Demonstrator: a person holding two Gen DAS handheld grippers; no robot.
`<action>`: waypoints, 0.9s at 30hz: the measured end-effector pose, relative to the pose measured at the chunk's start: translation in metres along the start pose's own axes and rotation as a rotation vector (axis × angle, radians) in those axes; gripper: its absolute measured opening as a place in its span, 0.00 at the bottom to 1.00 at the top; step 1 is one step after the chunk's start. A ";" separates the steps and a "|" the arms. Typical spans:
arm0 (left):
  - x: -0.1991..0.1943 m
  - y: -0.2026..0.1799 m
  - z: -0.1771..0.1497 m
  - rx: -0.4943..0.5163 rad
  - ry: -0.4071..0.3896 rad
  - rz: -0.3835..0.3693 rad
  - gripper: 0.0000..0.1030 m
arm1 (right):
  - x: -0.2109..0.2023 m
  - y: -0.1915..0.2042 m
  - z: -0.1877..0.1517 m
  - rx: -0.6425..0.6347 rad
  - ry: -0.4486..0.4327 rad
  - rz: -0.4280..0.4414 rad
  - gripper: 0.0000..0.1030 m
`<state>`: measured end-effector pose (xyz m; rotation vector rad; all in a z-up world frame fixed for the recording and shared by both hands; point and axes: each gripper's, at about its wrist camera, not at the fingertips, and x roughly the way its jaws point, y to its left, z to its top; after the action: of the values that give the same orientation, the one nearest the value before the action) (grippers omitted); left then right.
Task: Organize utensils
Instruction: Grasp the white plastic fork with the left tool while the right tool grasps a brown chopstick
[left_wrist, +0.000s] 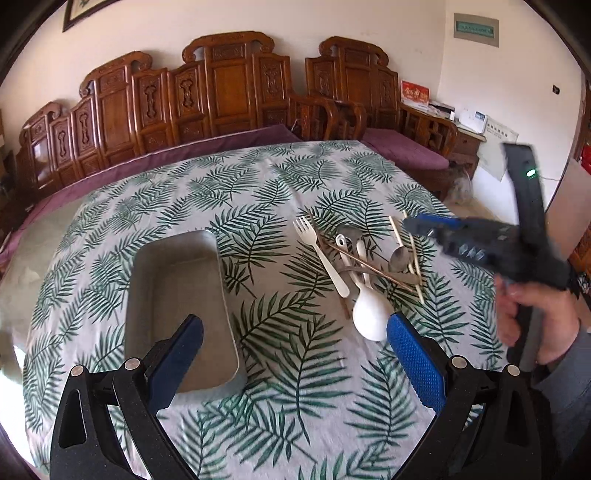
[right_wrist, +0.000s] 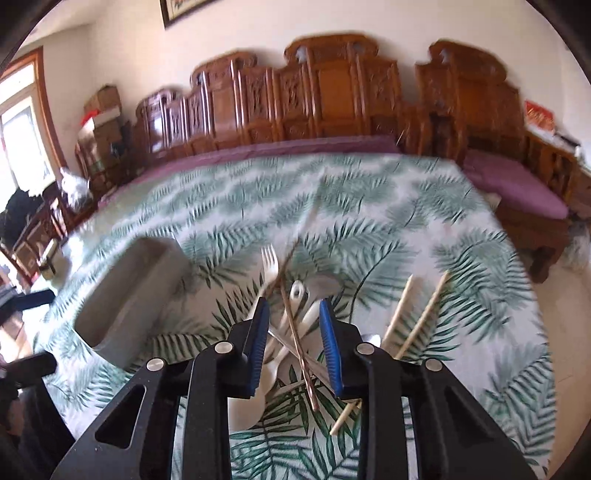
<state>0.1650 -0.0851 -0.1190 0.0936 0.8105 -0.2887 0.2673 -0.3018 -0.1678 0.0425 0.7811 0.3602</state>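
Note:
A pile of utensils lies on the leaf-print tablecloth: a white fork (left_wrist: 317, 251), a white rice paddle (left_wrist: 369, 317), a metal spoon (left_wrist: 400, 256), brown chopsticks (left_wrist: 369, 266) and pale bamboo chopsticks (left_wrist: 415, 258). Left of the pile stands a grey rectangular tray (left_wrist: 177, 295) with nothing in it. My left gripper (left_wrist: 295, 319) is wide open between the tray and the paddle, above the cloth. My right gripper (left_wrist: 413, 225) hangs over the pile's right side. In the right wrist view its jaws (right_wrist: 294, 302) stand apart above the brown chopsticks (right_wrist: 295, 339) and touch nothing.
A hand (left_wrist: 535, 317) in a grey sleeve holds the right gripper at the table's right edge. A carved wooden bench (left_wrist: 229, 92) with purple cushions runs behind the table. The far half of the cloth (left_wrist: 240, 177) lies bare. Boxes (right_wrist: 103, 107) are stacked at back left.

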 end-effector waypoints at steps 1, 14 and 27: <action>0.008 0.001 0.002 -0.003 0.012 -0.001 0.94 | 0.011 0.000 -0.002 -0.007 0.022 0.012 0.27; 0.065 0.001 0.013 -0.037 0.081 -0.016 0.86 | 0.072 -0.008 -0.019 -0.017 0.199 0.072 0.17; 0.119 -0.007 0.023 -0.041 0.153 -0.014 0.82 | 0.075 -0.012 -0.025 -0.004 0.244 0.110 0.07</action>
<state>0.2566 -0.1222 -0.1897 0.0722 0.9692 -0.2807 0.3029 -0.2905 -0.2385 0.0384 1.0219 0.4767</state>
